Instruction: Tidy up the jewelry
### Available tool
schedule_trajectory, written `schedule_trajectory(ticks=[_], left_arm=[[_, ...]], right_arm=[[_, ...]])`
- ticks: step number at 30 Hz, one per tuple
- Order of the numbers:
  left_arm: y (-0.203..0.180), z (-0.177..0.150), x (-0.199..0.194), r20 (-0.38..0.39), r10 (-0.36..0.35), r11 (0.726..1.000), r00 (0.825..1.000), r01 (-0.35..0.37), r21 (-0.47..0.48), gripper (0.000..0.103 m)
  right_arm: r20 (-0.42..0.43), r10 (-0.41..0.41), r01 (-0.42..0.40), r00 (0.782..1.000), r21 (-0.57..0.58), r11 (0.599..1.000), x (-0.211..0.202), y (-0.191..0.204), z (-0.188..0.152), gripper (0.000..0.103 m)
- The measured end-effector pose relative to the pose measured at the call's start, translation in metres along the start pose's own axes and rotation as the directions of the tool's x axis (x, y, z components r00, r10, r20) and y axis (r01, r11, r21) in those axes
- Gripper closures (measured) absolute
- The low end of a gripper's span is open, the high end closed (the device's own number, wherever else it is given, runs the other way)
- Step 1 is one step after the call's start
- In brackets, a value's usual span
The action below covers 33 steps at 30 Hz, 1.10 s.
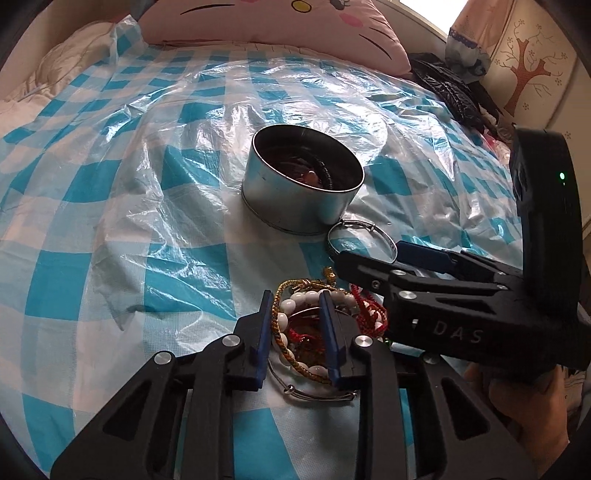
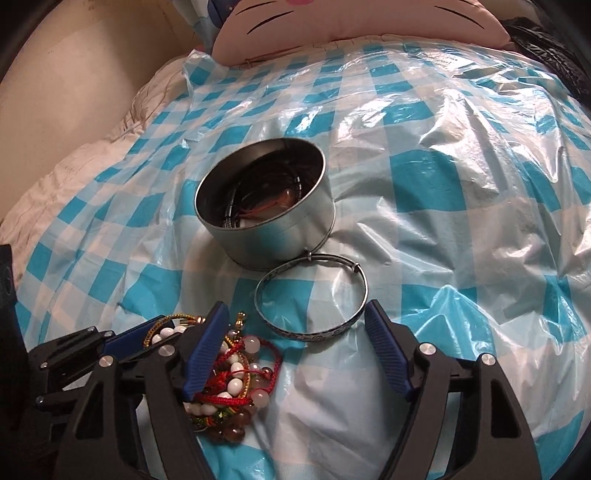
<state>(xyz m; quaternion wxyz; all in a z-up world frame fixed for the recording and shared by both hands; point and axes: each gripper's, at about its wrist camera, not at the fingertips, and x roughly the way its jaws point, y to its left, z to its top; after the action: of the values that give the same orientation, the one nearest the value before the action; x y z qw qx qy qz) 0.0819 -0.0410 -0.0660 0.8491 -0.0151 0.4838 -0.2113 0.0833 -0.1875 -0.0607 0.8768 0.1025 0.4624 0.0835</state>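
A round metal tin [image 1: 301, 177] [image 2: 266, 206] stands open on the checked plastic sheet with some jewelry inside. A silver bangle [image 2: 312, 295] [image 1: 360, 236] lies flat just in front of it. A tangled pile of bead and cord bracelets [image 1: 314, 325] [image 2: 236, 373] lies nearer. My left gripper [image 1: 297, 332] is half open with its fingers straddling part of the pile. My right gripper [image 2: 295, 350] is wide open, its fingers either side of the bangle's near edge, low over the sheet. It shows in the left wrist view [image 1: 373, 258].
The blue and white checked plastic sheet [image 2: 461, 184] covers a soft bed. A pink cat-face pillow [image 1: 258, 26] lies at the far end. A black bag [image 1: 450, 88] sits at the far right. A thin silver bangle [image 1: 314, 395] lies under the pile's near side.
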Motion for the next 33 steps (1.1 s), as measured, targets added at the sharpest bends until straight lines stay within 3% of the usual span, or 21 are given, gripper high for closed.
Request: schedule_trajectory(ticks=[4,6,14,19,22,25,30,33], left_arm=[[0.001,0.001,-0.001,0.002,-0.012,1.0,1.0,0.012,-0.004,0.08],[0.003,0.001,-0.001,-0.005,-0.014,1.0,1.0,0.014,-0.017,0.08],[0.009,0.002,-0.004,0.009,-0.051,0.997,0.999,0.051,-0.055,0.08],[0.006,0.003,-0.013,0.053,-0.055,0.998,0.997,0.057,-0.032,0.096],[0.003,0.003,-0.017,0.072,-0.084,0.996,0.994,0.085,-0.014,0.099],[0.002,0.006,-0.032,0.135,-0.18,0.983,0.974,0.183,-0.006,0.099],[0.009,0.008,-0.05,0.221,-0.317,0.942,0.922,0.333,-0.036,0.1],[0.024,0.01,-0.059,0.283,-0.409,0.889,0.867,0.449,-0.092,0.1]], right_arm=[[-0.028,-0.025,0.024,0.999,-0.033,0.999,0.012,0.0,0.003,0.026],[-0.023,-0.057,0.055,0.998,-0.052,0.997,0.01,0.001,0.002,0.036],[0.015,-0.012,0.012,1.0,0.016,1.0,-0.002,-0.013,0.0,0.036],[0.01,0.011,-0.011,1.0,0.05,0.999,-0.002,-0.02,0.001,0.036],[0.009,0.02,-0.021,1.0,0.059,0.998,-0.002,-0.022,0.001,0.036],[0.015,0.041,-0.042,0.999,0.08,0.996,-0.003,-0.026,0.0,0.036],[0.03,0.073,-0.076,0.997,0.121,0.99,-0.005,-0.034,0.0,0.036],[0.039,0.081,-0.085,0.996,0.131,0.988,-0.007,-0.036,0.0,0.036]])
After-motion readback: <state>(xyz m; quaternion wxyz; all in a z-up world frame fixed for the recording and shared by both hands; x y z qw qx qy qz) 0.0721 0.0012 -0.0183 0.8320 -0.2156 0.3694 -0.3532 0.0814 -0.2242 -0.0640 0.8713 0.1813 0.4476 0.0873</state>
